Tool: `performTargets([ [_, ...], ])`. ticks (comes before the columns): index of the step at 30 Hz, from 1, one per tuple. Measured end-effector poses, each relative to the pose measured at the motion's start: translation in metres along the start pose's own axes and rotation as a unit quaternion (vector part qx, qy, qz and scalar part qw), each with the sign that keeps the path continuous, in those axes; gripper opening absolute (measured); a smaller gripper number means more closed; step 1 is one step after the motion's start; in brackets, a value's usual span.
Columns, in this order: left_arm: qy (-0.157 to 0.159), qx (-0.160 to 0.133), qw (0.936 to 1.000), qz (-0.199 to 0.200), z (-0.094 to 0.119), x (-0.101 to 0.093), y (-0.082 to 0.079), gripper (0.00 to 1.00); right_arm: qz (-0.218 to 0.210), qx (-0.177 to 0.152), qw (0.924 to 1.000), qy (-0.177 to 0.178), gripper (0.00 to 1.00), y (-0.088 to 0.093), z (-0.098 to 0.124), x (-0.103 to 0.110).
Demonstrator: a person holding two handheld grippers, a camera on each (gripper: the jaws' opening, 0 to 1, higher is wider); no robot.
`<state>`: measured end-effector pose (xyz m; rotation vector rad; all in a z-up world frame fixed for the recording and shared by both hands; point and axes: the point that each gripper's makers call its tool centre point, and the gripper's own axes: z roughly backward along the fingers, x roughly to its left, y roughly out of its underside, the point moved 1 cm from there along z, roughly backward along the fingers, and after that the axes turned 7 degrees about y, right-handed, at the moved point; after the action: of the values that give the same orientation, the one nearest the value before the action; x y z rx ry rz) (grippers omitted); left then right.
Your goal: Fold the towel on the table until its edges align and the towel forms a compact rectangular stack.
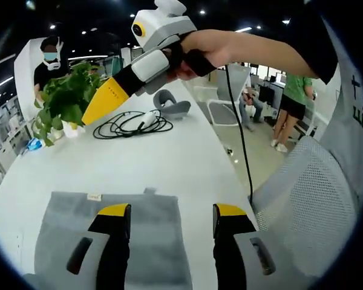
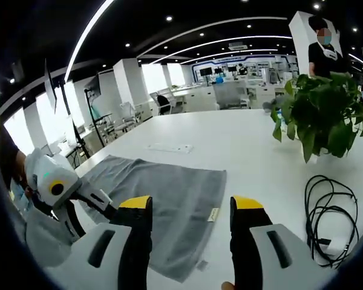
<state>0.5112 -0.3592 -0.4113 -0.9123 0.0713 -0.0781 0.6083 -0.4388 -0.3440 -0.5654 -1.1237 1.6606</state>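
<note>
Currently, in the left gripper view, my left gripper (image 1: 172,219) stands with its jaws apart and nothing between them, poised above the grey terry-cloth rectangular towel (image 1: 148,241), which lies flat on the smooth white table (image 1: 139,157). The towel sits directly under and ahead of this tool; its far edge, carrying a small sewn label (image 1: 94,197), runs crosswise to my jaws. My right gripper (image 1: 112,96) hangs well above the table beyond that far edge, yellow tips pointing down toward the cloth; I cannot tell from this view whether its jaws are parted. A coiled black cable (image 1: 133,124) and a leafy green potted plant (image 1: 63,96) lie farther off, well apart from the towel.

Next, in the right gripper view, my right gripper (image 2: 190,208) shows its jaws apart and empty. The towel (image 2: 163,193) spreads below and to the left of them, its long axis running away from the tool. My left gripper (image 2: 60,190) is at the towel's opposite side, and I judge it the nearer tool to the cloth. The weave looks soft and limp, so I expect it to drape when lifted by an edge.
</note>
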Motion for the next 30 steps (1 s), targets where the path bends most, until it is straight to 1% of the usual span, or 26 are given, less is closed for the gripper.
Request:
performTargets([
  [5,0.008,0.002,0.9999,-0.012,0.002,-0.001,0.001,0.56,0.002,0.003,1.0,-0.001,0.51,0.0,-0.003,0.002],
  [10,0.009,0.009,0.9996,-0.027,0.012,0.005,0.005,0.57,0.005,0.003,1.0,-0.003,0.51,-0.002,-0.005,0.002],
  [14,0.002,0.001,0.9999,-0.015,0.014,0.011,0.004,0.57,0.005,0.005,1.0,-0.004,0.51,-0.001,-0.01,-0.002],
  [17,-0.004,-0.004,0.9999,-0.012,0.009,0.013,0.002,0.56,0.006,0.007,1.0,-0.005,0.51,0.0,-0.011,0.0],
  [19,-0.006,-0.007,0.9999,-0.01,0.001,0.014,0.002,0.56,0.007,0.006,0.9999,-0.005,0.51,-0.001,-0.011,0.001],
  [25,-0.004,-0.012,0.9999,-0.004,-0.016,0.012,-0.001,0.55,0.006,0.007,0.9999,-0.004,0.5,-0.001,-0.021,-0.009],
  [28,-0.006,-0.015,0.9999,0.002,-0.024,0.012,-0.003,0.54,0.006,0.008,0.9999,-0.003,0.5,-0.001,-0.024,-0.01],
  [30,-0.007,-0.017,0.9998,0.002,-0.03,0.012,-0.002,0.53,0.006,0.01,0.9999,-0.004,0.49,0.0,-0.028,-0.012],
])
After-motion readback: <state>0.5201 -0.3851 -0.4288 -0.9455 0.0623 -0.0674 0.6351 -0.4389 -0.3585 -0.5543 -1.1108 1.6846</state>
